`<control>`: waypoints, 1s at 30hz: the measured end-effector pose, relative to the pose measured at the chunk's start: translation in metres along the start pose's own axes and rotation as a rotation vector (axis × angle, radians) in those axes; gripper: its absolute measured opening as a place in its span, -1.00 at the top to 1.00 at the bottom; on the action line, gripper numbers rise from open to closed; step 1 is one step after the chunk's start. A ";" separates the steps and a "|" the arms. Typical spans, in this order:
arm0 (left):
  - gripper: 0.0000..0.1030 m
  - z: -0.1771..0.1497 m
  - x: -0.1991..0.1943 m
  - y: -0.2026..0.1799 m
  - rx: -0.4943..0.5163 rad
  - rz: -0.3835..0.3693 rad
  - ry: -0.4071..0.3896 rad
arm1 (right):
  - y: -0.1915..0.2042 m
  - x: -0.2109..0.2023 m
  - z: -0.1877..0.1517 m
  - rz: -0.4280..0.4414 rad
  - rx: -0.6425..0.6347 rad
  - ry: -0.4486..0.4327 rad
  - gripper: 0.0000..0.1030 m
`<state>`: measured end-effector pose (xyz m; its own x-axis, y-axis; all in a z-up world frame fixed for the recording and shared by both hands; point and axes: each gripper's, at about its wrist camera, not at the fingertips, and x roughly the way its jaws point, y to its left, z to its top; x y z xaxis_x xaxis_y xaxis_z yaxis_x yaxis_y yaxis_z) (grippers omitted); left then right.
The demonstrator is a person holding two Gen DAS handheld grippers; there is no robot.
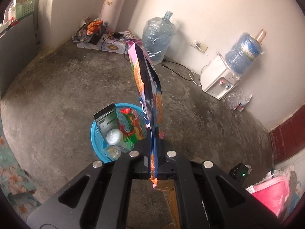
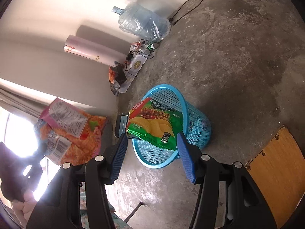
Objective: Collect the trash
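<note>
while your blue basket [image 2: 198,126] stands on the concrete floor [image 2: 238,61], it holds three visible things – a green chip bag [image 2: 156,126] across its rim, a grey box [image 1: 106,120] and a bottle [image 1: 116,139], its lower half hidden. your left gripper [image 1: 152,133] is clamped tight on one orange-and-pink snack bag [image 1: 146,80] just beside the basket; your right gripper [image 2: 152,145] hangs about half open, gripping nothing, right over the chip bag.
</note>
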<state>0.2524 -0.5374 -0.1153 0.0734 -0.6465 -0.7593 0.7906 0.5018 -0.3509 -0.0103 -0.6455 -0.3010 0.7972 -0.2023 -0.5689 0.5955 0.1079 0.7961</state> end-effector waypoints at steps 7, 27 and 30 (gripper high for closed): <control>0.99 0.002 0.098 -0.049 0.175 0.128 0.029 | -0.013 -0.003 0.000 0.017 0.041 0.010 -0.02; 0.12 -0.002 0.058 -0.007 -0.036 0.116 0.092 | -0.002 0.003 -0.003 0.025 0.019 0.043 -0.02; 0.02 -0.002 -0.006 -0.007 -0.003 0.063 0.044 | 0.024 -0.001 -0.009 0.029 -0.040 0.047 -0.02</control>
<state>0.2447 -0.5355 -0.1092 0.0959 -0.5878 -0.8033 0.7836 0.5422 -0.3032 0.0046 -0.6339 -0.2831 0.8176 -0.1530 -0.5550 0.5744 0.1521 0.8043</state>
